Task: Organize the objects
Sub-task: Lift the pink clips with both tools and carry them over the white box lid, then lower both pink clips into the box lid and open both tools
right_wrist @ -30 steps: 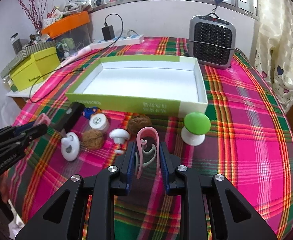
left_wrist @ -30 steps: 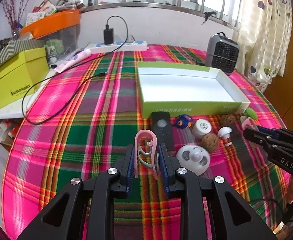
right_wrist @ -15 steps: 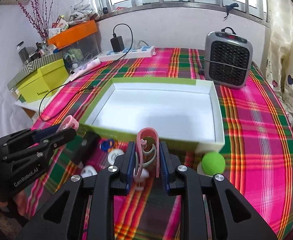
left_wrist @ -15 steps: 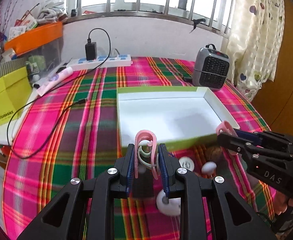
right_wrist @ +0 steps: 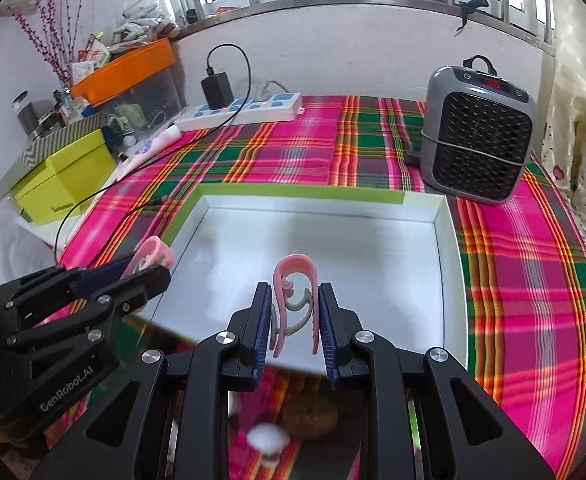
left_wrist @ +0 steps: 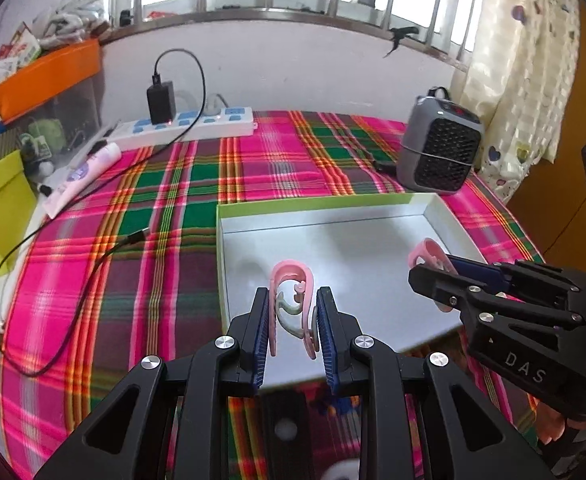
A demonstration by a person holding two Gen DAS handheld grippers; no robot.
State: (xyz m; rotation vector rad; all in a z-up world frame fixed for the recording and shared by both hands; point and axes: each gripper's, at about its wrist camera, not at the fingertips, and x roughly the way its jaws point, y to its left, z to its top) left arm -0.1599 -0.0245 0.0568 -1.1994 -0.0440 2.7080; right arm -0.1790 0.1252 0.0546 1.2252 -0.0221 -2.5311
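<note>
My left gripper (left_wrist: 291,316) is shut on a pink clip (left_wrist: 293,280) and holds it above the near left part of the white tray with green walls (left_wrist: 277,205). My right gripper (right_wrist: 295,312) is shut on a second pink clip (right_wrist: 298,270) over the tray's (right_wrist: 293,193) near middle. In the left wrist view the right gripper (left_wrist: 433,270) with its pink clip (left_wrist: 427,250) reaches in from the right. In the right wrist view the left gripper (right_wrist: 149,266) with its clip (right_wrist: 153,248) comes in from the left. Nothing lies in the tray.
A grey heater (right_wrist: 475,136) stands behind the tray's right corner. A power strip (left_wrist: 185,128) with a black charger and trailing cable (left_wrist: 93,264) lies at the back. Yellow-green boxes (right_wrist: 65,176) sit left. Small toys, a white mushroom (right_wrist: 267,440) and a walnut, lie near the tray's front.
Both grippers have carried their pink clips forward from above the small toys to above the tray. The toys have slipped below the fingers, out of the middle of both views.
</note>
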